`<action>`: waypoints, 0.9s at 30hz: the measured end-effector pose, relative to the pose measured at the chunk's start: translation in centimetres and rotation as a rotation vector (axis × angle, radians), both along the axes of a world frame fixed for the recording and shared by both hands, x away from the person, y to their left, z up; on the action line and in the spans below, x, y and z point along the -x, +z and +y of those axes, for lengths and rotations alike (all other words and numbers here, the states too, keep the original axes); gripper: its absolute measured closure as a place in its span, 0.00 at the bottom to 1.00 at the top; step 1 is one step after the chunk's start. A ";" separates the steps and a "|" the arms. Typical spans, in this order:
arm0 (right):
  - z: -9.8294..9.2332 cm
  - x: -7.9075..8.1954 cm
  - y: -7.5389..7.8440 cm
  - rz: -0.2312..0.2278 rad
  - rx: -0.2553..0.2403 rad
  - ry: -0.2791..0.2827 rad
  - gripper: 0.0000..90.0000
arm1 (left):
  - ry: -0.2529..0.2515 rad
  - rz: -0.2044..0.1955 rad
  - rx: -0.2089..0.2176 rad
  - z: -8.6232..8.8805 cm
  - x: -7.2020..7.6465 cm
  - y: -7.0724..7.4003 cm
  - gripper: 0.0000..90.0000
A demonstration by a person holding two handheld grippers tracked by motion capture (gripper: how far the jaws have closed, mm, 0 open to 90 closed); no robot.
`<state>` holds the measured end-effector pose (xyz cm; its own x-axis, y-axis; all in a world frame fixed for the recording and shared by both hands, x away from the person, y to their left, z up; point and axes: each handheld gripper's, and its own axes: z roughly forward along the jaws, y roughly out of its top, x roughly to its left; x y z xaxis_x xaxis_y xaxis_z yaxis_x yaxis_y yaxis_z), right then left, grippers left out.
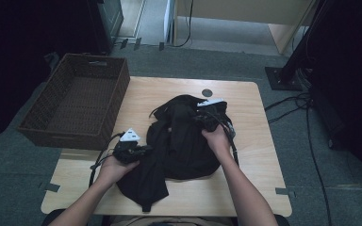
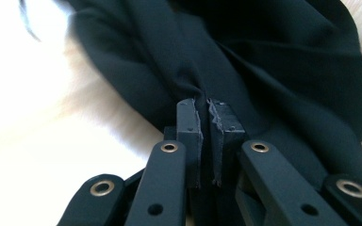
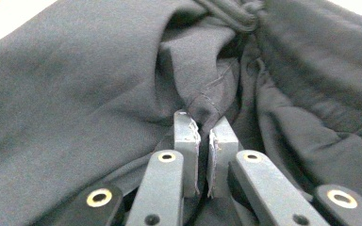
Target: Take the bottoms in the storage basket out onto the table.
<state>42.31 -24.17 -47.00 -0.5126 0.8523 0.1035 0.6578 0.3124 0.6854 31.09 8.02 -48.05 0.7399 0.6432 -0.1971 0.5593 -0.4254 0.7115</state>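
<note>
A crumpled black garment [image 1: 181,141] lies in the middle of the wooden table [image 1: 257,155]. My left gripper [image 1: 140,151] is at the garment's left edge, shut on a fold of the black cloth [image 2: 245,66] that runs up from between its pads [image 2: 188,127]. Held in the person's right hand, my right gripper [image 1: 202,117] is at the heap's upper right. It is shut on a pinched ridge with a seam in the dark fabric [image 3: 75,84], gripped between its pads [image 3: 222,141]. One end of the garment [image 1: 146,200] trails toward the table's near edge.
A dark woven basket [image 1: 59,134] stands at the table's left, overhanging its edge. A small dark round disc [image 1: 207,92] sits near the far edge. Cables [image 1: 311,136] and a stand base [image 1: 283,77] lie on the carpet to the right.
</note>
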 end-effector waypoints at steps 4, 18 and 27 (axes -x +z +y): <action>-0.4 -1.5 -0.6 0.012 -0.011 -0.030 0.93 | 0.013 0.018 0.002 1.0 1.1 -0.1 0.91; -0.5 1.0 1.1 -0.020 -0.050 -0.004 0.65 | 0.013 -0.043 0.066 0.1 -0.9 3.9 0.63; -1.3 5.8 -0.8 -0.016 -0.081 0.002 0.65 | -0.060 -0.052 -0.010 -4.1 -3.6 3.1 0.55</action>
